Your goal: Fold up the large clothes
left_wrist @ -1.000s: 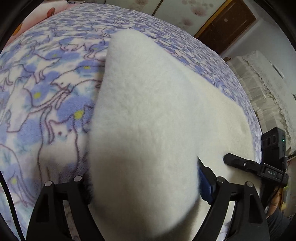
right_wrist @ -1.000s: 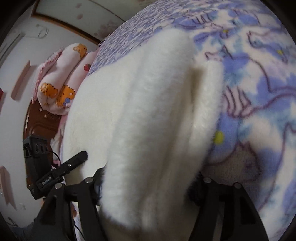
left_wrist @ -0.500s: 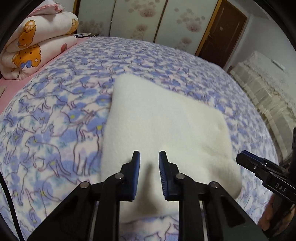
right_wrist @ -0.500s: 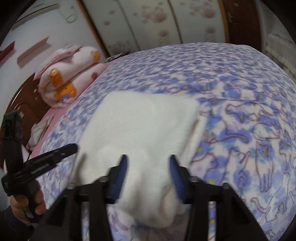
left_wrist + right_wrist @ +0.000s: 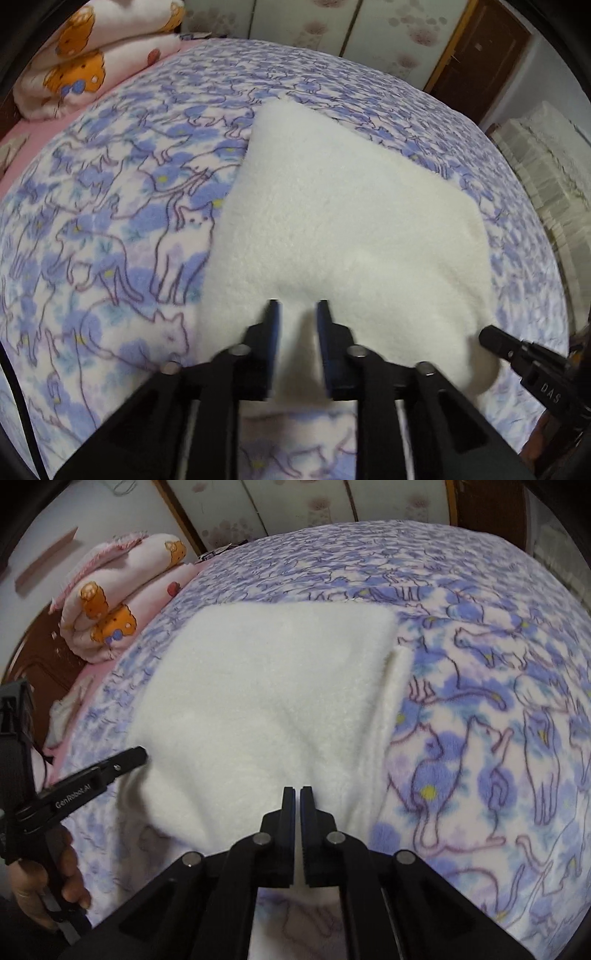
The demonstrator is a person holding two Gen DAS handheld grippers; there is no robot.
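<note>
A white fluffy garment (image 5: 332, 221) lies folded into a rough rectangle on the bed; it also shows in the right wrist view (image 5: 266, 686). A narrow white strip (image 5: 397, 686) sticks out along its right side. My left gripper (image 5: 298, 314) hovers over the garment's near edge, its jaws a little apart and empty. My right gripper (image 5: 298, 794) is over the near edge too, jaws nearly together with nothing between them. Each gripper's tip shows at the side of the other's view.
The bed is covered by a purple-and-white cat-print blanket (image 5: 110, 240). A rolled pink bear-print quilt (image 5: 110, 602) lies at the head of the bed. A brown door (image 5: 480, 62) and a stack of cream bedding (image 5: 546, 177) stand at the right.
One second ago both grippers held the garment up close. They have let go, drawn back and narrowed their jaws; the garment now lies flat.
</note>
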